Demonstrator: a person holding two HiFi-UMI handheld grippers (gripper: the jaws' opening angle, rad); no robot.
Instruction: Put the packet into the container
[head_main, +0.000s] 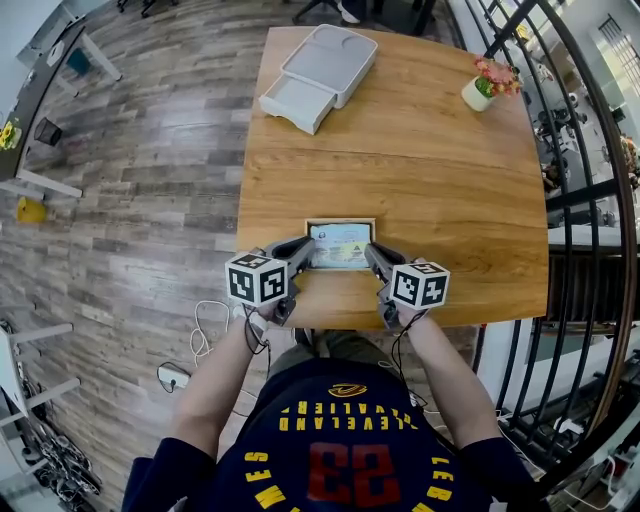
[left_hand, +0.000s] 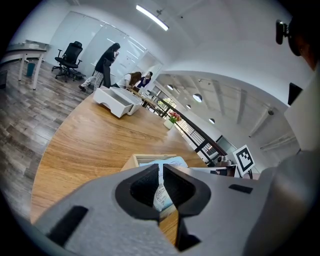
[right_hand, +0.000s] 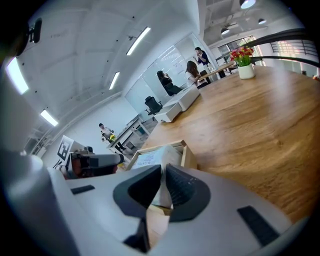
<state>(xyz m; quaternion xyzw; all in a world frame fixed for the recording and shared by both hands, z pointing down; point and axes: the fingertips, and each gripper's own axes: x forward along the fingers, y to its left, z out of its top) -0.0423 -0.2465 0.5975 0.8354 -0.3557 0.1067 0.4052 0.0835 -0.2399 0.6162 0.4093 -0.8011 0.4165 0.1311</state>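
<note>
Both tongs (head_main: 306, 246) (head_main: 371, 251) tight on the packet (head_main: 340, 245)

Print you can read
Your shirt (head_main: 340, 445) shows "CLEVELAND" and "23", upside down; the packet (head_main: 340, 245) print is too small

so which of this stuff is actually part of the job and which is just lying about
Part of the job: packet, wooden container, left gripper and right gripper, both with jaws shut on the packet's ends.
Just lying about: white box, flower pot, both at the table's far end.
</note>
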